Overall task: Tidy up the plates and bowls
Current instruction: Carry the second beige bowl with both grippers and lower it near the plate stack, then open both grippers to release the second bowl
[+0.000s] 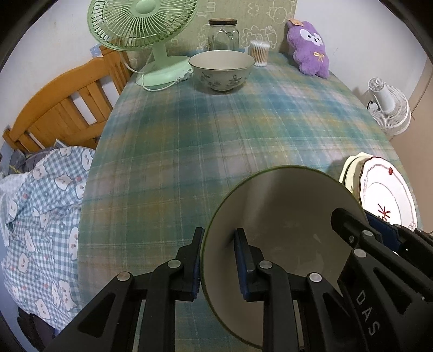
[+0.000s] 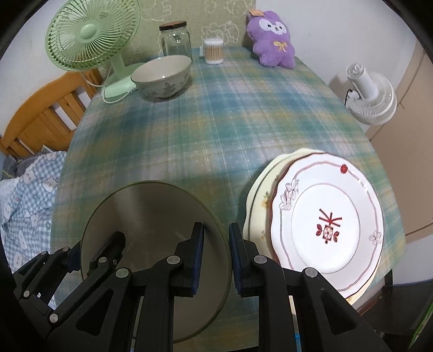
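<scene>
Straddling near bowl (image 1: pixel 281 216) rim, both hand-held grippers, left (image 1: pixel 218 260), right (image 2: pixel 216 260), stacked plates (image 2: pixel 324 216) beside, floral bowl (image 1: pixel 222 69) far.

The near bowl (image 2: pixel 151 243) hides the worktop (image 2: pixel 216 121) beneath it, the white plate (image 2: pixel 327 224) covers most of the cream plate (image 2: pixel 259 205) under it, and the tongs' arms run off both pictures' lower edges.

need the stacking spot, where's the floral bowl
Far end of the table in both views: the floral bowl stands right of the green fan's base, before the glass jar.
</scene>
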Motion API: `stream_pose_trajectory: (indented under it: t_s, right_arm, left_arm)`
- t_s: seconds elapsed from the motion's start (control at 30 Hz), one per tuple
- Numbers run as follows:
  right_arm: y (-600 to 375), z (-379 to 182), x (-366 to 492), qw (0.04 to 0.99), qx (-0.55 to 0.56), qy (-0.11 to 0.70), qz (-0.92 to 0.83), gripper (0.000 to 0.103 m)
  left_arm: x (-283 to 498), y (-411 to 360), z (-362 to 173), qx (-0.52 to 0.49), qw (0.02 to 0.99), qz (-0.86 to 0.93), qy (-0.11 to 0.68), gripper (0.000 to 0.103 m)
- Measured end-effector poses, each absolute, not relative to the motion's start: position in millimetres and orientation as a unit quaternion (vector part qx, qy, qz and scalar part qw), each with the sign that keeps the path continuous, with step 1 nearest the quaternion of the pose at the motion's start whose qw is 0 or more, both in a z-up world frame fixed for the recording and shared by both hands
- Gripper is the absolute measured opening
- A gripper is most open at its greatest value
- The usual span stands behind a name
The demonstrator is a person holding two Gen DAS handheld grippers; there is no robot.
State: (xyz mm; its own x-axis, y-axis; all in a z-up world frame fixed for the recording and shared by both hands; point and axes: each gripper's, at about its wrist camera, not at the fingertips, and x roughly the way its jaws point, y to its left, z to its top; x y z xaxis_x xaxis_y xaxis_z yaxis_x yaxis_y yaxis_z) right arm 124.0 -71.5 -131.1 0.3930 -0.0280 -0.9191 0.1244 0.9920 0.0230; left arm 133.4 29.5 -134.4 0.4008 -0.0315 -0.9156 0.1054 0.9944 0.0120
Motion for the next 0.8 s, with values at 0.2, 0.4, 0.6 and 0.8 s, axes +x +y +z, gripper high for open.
stream_pose_trajectory:
  t_s: [0.2,0.4,0.6,0.8]
  right_arm:
    - [-74.6,-135.1,125.4,0.833,0.051,0.549,-0.049,0.023]
    - [-75.0,-132.0,124.6,0.832,0.056,0.551,-0.040,0.023]
    - [-71.5,-110.4,123.7,0.842,0.042,0.537,-0.032,0.032]
    - [-68.6,-77.4,118.7,0.861,0.043,0.506,-0.020,0.059]
  left_arm:
    - [134.2,27.3,-135.8,0.039,0.839,-0.044,0.541,0.019]
    - [134.8,26.3,-132.7,0.036,0.834,-0.061,0.547,0.034]
    - [131.0,26.3,-110.5,0.037,0.847,-0.071,0.526,0.064]
    - [130.6,31.4,-81.3,0.031,0.859,-0.075,0.506,0.070]
